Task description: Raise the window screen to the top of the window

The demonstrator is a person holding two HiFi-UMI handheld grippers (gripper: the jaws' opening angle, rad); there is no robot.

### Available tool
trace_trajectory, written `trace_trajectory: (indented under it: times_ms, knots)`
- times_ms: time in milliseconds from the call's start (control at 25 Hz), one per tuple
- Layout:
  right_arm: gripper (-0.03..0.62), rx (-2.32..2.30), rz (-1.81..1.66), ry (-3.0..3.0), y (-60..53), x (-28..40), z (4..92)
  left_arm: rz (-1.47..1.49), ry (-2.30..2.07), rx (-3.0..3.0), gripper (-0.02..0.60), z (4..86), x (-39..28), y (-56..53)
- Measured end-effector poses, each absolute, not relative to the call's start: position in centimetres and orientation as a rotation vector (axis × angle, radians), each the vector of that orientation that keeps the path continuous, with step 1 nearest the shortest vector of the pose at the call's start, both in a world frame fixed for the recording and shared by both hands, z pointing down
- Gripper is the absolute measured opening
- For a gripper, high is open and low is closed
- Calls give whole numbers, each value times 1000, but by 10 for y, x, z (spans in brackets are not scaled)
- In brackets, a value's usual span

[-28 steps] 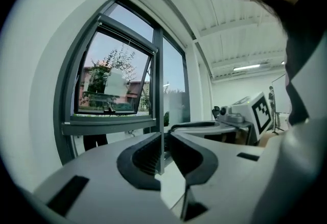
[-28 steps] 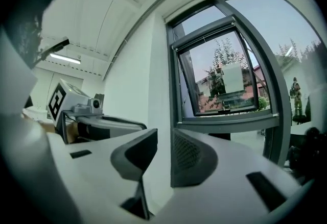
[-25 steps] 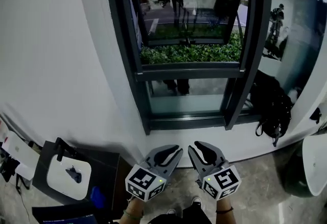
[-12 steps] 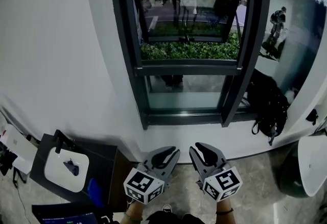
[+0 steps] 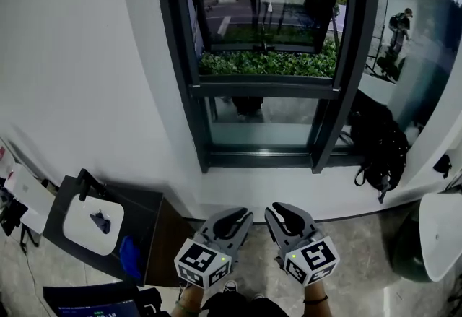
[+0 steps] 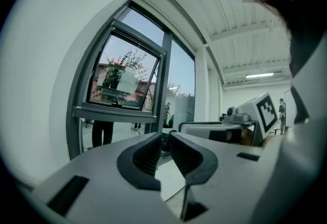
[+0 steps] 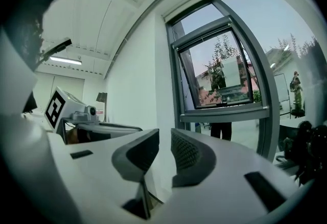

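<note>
1. L gripper (image 5: 232, 222) sits low in the head view, centre-left, pointing level at the wall. Its own view shows the jaws a little apart w/ nothing btwn them: released.
2. R gripper (image 5: 289, 218) is just beside it on the right, same heading. Its jaws have just been closing, but a narrow gap remains w/ nothing in it: not grasping.
3. Straight ahead I see the window (image 5: 267, 88), dark-framed, set in the white wall (image 5: 79, 55), well apart from both grippers. The upper sash looks swung open; a fixed pane sits below the crossbar.
4. I can't pick out the window screen from glass & frame in any view, so I can't tell how high it sits.
5. A green hedge (image 5: 267, 63) shows thru the glass.
6. A black backpack (image 5: 379, 146) rests by the window's lower right corner.
7. A dark low table (image 5: 141, 207) stands on my left, agst the wall.
</note>
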State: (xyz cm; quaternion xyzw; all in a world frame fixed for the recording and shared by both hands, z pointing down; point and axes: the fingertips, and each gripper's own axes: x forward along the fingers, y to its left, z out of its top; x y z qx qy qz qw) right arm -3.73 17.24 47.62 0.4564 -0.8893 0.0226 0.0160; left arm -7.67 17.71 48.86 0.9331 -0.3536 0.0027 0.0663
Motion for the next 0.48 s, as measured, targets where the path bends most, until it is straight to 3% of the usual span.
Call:
trace_trajectory:
  times_ms: [480]
  knots:
    - [71, 1425, 69, -2784, 186, -29, 473, 8, -1059, 2820, 51, 483, -66, 191]
